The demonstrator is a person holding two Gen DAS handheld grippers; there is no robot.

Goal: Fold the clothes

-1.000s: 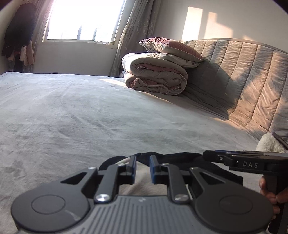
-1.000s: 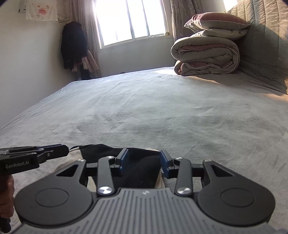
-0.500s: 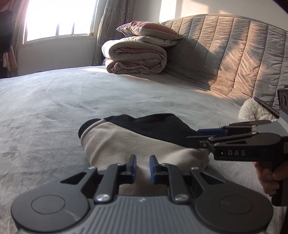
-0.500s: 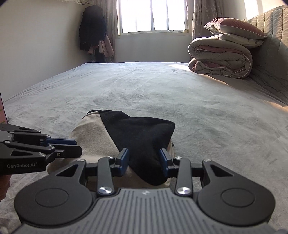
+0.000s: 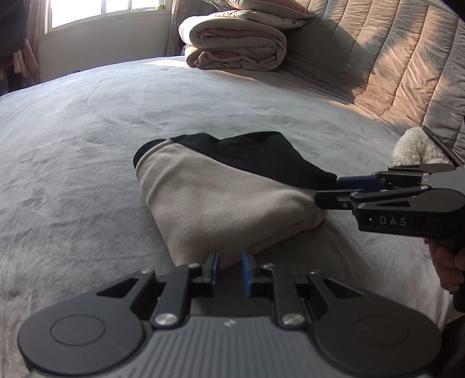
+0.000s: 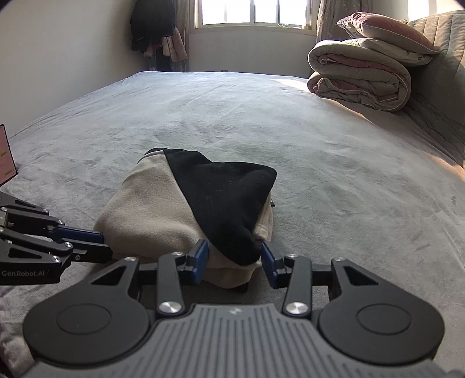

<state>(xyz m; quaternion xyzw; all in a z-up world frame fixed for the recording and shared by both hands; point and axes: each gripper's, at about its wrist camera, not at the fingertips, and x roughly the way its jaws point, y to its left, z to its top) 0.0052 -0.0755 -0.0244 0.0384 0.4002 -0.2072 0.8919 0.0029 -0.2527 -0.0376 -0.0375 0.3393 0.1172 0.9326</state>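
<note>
Both grippers, left gripper (image 5: 229, 269) narrowly parted and right gripper (image 6: 234, 258) wide, hold nothing; the folded garment (image 6: 186, 209) lies at twelve o'clock, so any withdrawal should stay level.

A home bedroom is shown. Most of both views is filled by a wide bed covered in a grey plush blanket (image 6: 261, 116), backed by a quilted padded headboard (image 5: 392, 72). A rolled beige-and-pink duvet (image 6: 360, 78) topped with pillows is stacked beside a curtained window (image 6: 250, 13), and dark clothes (image 6: 151, 26) are hung in the corner.
</note>
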